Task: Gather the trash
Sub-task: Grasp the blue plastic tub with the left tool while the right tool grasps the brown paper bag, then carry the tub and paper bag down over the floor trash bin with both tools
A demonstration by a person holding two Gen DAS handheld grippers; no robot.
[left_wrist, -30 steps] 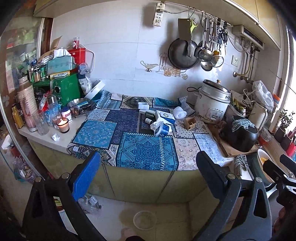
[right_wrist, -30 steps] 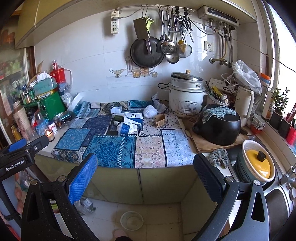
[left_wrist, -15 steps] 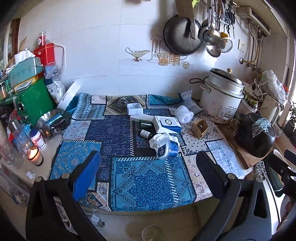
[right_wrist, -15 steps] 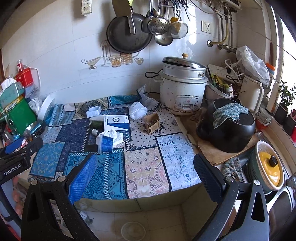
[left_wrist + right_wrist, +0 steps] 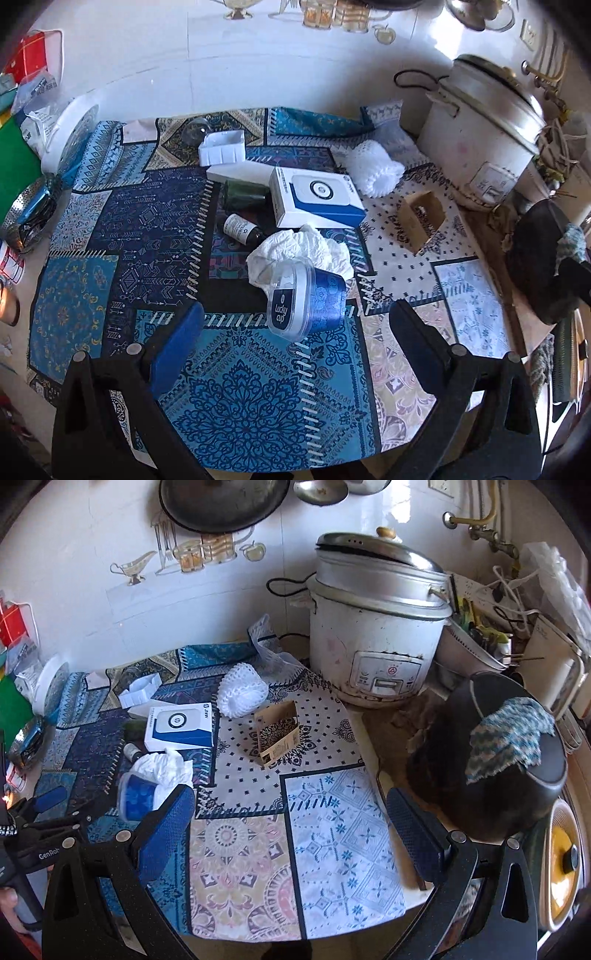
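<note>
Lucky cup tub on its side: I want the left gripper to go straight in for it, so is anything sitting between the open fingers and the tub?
Nothing visible does. The left gripper is open, and only bare patterned cloth lies before the Lucky cup tub. The crumpled tissue sits behind the tub, touching it.

Counter w/ patchwork cloth [image 5: 240,398]: tipped cup [image 5: 306,299], tissue wad [image 5: 295,251], white box [image 5: 317,199], approx. two small bottles [image 5: 242,229].

"Lucky cup" on blue cup [image 5: 306,302]; "GenRob…" on left gripper [image 5: 55,801].
</note>
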